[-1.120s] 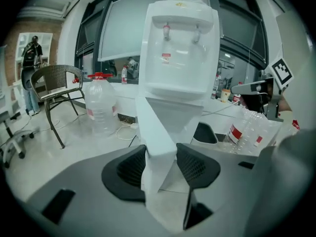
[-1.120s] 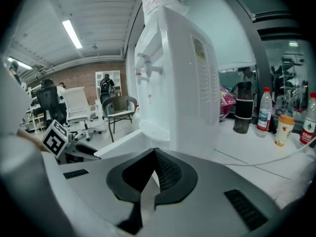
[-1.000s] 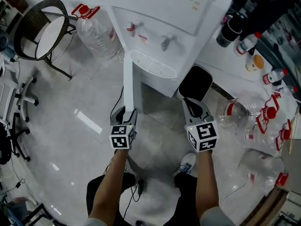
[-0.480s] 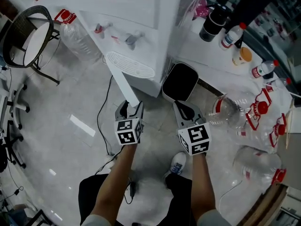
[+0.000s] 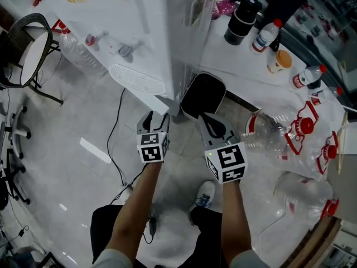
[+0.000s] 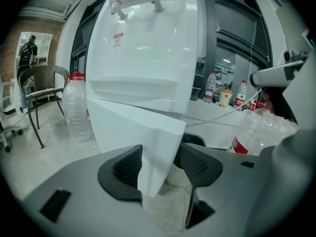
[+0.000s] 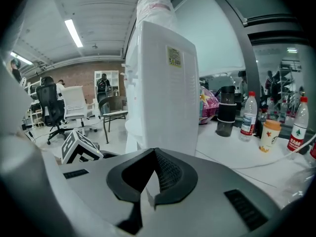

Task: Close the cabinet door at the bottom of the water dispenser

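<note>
While the person holds a gripper in each hand, the left gripper [image 5: 153, 119] is at the loose edge of the white cabinet door [image 5: 146, 97]. Its jaws are wide apart and are closing a little. The thin edge of the door goes down between the two black pads [image 6: 127, 168]. In the left gripper view the door edge lies close against the left pad, and there is a gap between the door and the right pad. The pads are not squeezing the door.

The door hangs at the bottom of the water dispenser [image 5: 139, 27]. It is not shut. It sticks out at a slant from the front of the dispenser, toward the person.

The right gripper [image 5: 210, 123] is just beside the left one, near the side of the dispenser. Its jaws are closed together, pad on pad, and nothing is between them. It touches nothing.

A black bin [image 5: 203, 96] stands on the floor beside the dispenser, right behind the right gripper. Big clear water bottles [image 5: 290, 135] with red caps lie on the floor to the right.
</note>
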`<state>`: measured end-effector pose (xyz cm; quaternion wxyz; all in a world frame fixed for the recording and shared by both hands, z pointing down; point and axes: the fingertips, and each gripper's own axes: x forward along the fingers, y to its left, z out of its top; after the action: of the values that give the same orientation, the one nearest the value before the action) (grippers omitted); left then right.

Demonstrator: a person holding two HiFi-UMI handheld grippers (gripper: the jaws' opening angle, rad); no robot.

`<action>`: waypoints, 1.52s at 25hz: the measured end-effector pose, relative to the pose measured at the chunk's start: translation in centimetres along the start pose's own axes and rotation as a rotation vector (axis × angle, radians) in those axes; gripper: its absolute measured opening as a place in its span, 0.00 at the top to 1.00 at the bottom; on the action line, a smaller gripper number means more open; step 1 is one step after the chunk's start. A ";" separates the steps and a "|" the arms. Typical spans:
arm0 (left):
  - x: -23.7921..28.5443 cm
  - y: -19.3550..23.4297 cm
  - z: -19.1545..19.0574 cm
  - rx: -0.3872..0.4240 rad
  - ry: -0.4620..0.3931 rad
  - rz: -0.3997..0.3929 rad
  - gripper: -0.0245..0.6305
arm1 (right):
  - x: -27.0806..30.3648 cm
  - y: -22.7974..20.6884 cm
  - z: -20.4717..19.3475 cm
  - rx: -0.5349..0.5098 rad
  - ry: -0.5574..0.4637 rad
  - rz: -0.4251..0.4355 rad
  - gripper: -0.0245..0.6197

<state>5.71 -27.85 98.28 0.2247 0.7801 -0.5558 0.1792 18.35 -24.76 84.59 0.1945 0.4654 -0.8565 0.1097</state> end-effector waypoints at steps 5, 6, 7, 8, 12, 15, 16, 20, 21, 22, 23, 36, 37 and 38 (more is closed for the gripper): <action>1.7 -0.7 0.9 -0.015 -0.017 0.016 0.57 | 0.0 -1.3 0.1 0.004 -0.010 -0.011 0.92; 2.0 -0.8 1.1 -0.017 -0.017 0.020 0.57 | -0.1 -1.6 0.3 0.007 -0.015 -0.014 0.92; 2.2 -0.9 1.2 -0.016 -0.015 0.023 0.57 | -0.1 -1.8 0.4 0.009 -0.020 -0.013 0.92; 2.5 -1.0 1.3 -0.011 -0.012 0.025 0.57 | -0.1 -2.0 0.4 0.006 -0.023 -0.010 0.92; 3.6 -1.2 1.8 0.032 -0.024 0.027 0.56 | 0.2 -2.6 -0.3 -0.023 -0.006 -0.002 0.92; 4.4 -1.5 2.0 0.036 -0.027 0.027 0.56 | 0.8 -3.4 -0.1 -0.024 -0.012 -0.011 0.92; 4.5 -1.5 2.0 0.035 -0.021 0.029 0.56 | 0.8 -3.6 0.2 -0.022 -0.018 -0.016 0.92; 4.9 -1.5 1.8 0.038 -0.017 0.021 0.56 | 0.7 -4.3 0.4 -0.023 -0.022 -0.038 0.92; 4.8 -1.4 1.8 0.041 -0.019 0.018 0.56 | 0.7 -4.3 0.4 -0.029 -0.018 -0.041 0.92; 4.7 -1.4 1.7 0.043 -0.018 0.011 0.56 | 0.7 -4.2 0.4 -0.035 -0.015 -0.044 0.92; 4.3 -1.4 1.6 0.044 -0.012 0.002 0.56 | 0.6 -4.2 0.5 -0.037 -0.013 -0.048 0.92; -8.4 3.1 9.4 0.221 -0.007 -0.161 0.84 | -6.1 -0.2 10.2 0.017 -0.030 -0.140 0.92; -9.7 3.4 10.6 0.221 -0.010 -0.167 0.88 | -6.7 0.0 11.6 0.012 -0.026 -0.145 0.92; -11.1 3.6 11.9 0.219 -0.015 -0.172 0.89 | -7.4 0.2 13.2 0.005 -0.023 -0.150 0.92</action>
<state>-0.83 -26.70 83.00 0.1485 0.8460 -0.4656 0.2132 18.75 -23.88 69.52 0.1912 0.5298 -0.8212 0.0915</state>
